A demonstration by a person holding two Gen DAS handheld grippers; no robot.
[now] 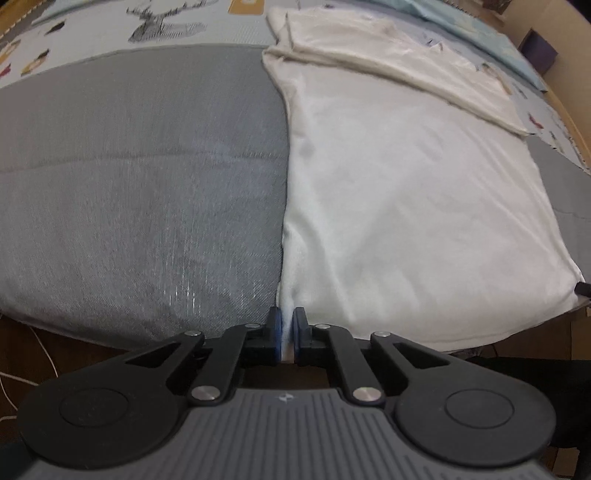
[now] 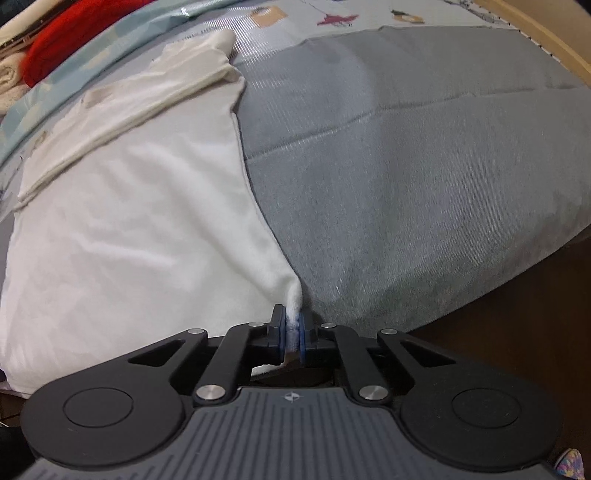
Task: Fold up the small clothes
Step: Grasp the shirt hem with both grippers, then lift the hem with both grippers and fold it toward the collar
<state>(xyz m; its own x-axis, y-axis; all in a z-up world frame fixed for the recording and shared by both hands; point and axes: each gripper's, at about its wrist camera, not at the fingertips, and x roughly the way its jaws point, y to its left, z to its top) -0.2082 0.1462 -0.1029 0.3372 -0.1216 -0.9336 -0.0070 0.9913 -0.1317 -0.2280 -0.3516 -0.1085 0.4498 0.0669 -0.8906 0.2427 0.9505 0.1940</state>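
At the near edge of the bed, the left gripper [image 1: 287, 320] has its two blue-padded black fingers clenched on a pinch of the white soft-knit garment [image 1: 406, 206], gripping the near corner of the side that borders the bare grey cloth. In the right wrist view the right gripper [image 2: 292, 318] is likewise clamped on the other near corner of the same white garment [image 2: 129, 229], a small tuft of the fabric drawn up between its pads and a bit of hem showing beneath them. Both corners sit just at the front edge of the grey woven mat [image 1: 140, 177], which covers the surface and rounds down toward the dark floor; the mat [image 2: 424, 177] shows a long crease running across it. From the pinched corners the garment spreads away flat over the mat, its side edges running off into the distance. Farther back, a folded-over sleeve or upper part of the garment lies across its body as a second layer with a thick rolled hem. Beyond that lies a pale printed sheet [image 1: 155, 26] with a deer drawing and small coloured figures. In the right wrist view, a red cloth [image 2: 70, 37] sits bundled at the far left corner, well apart from the garment.
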